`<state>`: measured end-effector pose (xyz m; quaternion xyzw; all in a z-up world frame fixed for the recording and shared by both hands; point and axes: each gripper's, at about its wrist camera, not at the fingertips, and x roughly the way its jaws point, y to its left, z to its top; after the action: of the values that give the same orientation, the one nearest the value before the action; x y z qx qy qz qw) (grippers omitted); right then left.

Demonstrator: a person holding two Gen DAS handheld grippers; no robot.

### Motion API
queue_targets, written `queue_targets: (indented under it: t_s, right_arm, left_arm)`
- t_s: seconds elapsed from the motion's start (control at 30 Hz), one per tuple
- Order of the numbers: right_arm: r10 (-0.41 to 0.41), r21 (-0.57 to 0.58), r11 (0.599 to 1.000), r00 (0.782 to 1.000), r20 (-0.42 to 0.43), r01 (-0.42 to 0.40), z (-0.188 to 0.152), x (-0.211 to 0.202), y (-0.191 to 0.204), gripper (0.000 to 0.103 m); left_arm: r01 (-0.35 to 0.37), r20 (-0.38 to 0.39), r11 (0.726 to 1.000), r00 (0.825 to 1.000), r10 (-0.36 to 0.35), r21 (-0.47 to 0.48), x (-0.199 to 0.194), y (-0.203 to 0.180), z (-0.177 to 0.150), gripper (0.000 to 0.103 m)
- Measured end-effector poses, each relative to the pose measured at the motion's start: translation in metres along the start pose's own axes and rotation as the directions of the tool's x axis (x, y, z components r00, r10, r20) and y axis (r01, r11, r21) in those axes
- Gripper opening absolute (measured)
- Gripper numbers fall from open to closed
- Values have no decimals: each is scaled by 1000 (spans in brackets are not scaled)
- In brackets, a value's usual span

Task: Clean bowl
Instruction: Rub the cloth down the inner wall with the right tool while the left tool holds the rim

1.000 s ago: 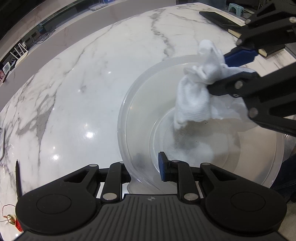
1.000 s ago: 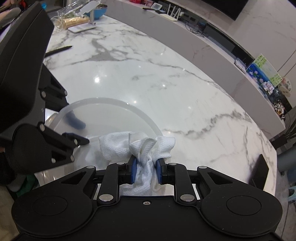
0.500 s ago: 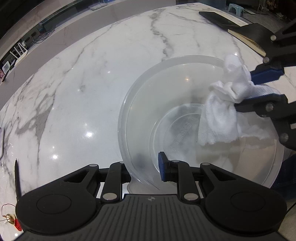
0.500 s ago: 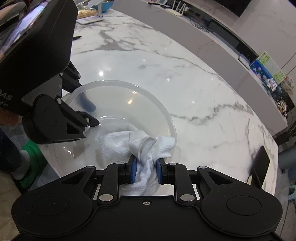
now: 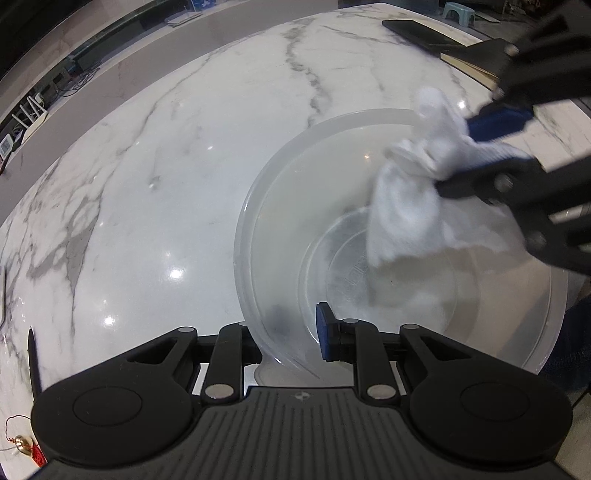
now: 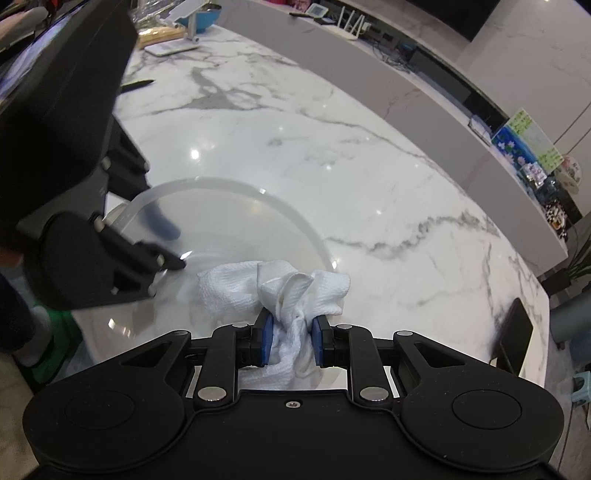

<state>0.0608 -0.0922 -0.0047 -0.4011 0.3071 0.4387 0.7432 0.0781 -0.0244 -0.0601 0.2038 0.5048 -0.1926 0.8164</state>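
Observation:
A large clear plastic bowl (image 5: pixel 280 206) sits tilted at the near edge of the marble counter; it also shows in the right wrist view (image 6: pixel 236 229). My left gripper (image 5: pixel 291 332) is shut on the bowl's near rim, one finger inside the wall and one outside. My right gripper (image 6: pixel 291 341) is shut on a white cloth (image 6: pixel 273 288). In the left wrist view the cloth (image 5: pixel 406 206) hangs inside the bowl against its far right wall, with the right gripper (image 5: pixel 480 147) reaching in from the right.
A dark phone (image 5: pixel 417 33) and a black notebook (image 5: pixel 476 59) lie at the far right of the counter. A pen (image 5: pixel 35 365) lies at the near left. A blue bowl (image 6: pixel 201 16) and a white stand (image 6: pixel 173 46) stand far off on the counter.
The right gripper with the cloth swept right across the bowl, then back up toward the far right wall. The left gripper and bowl stayed put.

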Motion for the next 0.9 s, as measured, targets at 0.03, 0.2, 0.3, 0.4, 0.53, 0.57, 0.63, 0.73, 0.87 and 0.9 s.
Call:
queue_targets:
  t_s: [0.03,0.2,0.3,0.4,0.53,0.57,0.63,0.73,0.87,0.9]
  right_arm:
    - [1,5,1000,1000,4,-1,0,1,-1,18]
    - [6,13,1000,1000,24,-6,13,13,-2,17]
    - [8,9,1000,999,39,-8,17,17,1,18]
    - [18,7,1000,999,47,-19,20,20,3,18]
    - [56,20,998,995,86,-58,27,21,5,18]
    - [75,32,996,992,105,-79,29,21,4,18]
    - [97,40,994,988,122,-103,31,21,4,18]
    - [139,58,987,980,143,-149,33,18,1,19]
    - [161,56,984,975,154,-172,33,15,0,19]
    - [159,56,984,975,153,-169,32,15,0,19]
  left_arm:
    - [0,-1,1000,1000,0,0,0,0,0,19]
    - [2,-1,1000,1000,-2,-8,0,1,0,19]
    - [2,-1,1000,1000,-2,-9,0,1,0,20]
    - [0,-1,1000,1000,0,-4,0,0,0,20]
    - [1,3,1000,1000,-1,-4,-1,1,-1,20]
    - [2,3,1000,1000,-2,-8,0,2,-1,20]
    - [5,5,1000,1000,-5,-10,-1,2,-2,21]
    - [6,8,1000,1000,-6,-7,-1,2,-2,21]
    - [1,8,1000,1000,-1,0,-1,0,-2,21]
    - [0,8,1000,1000,0,0,-1,-1,-2,21]
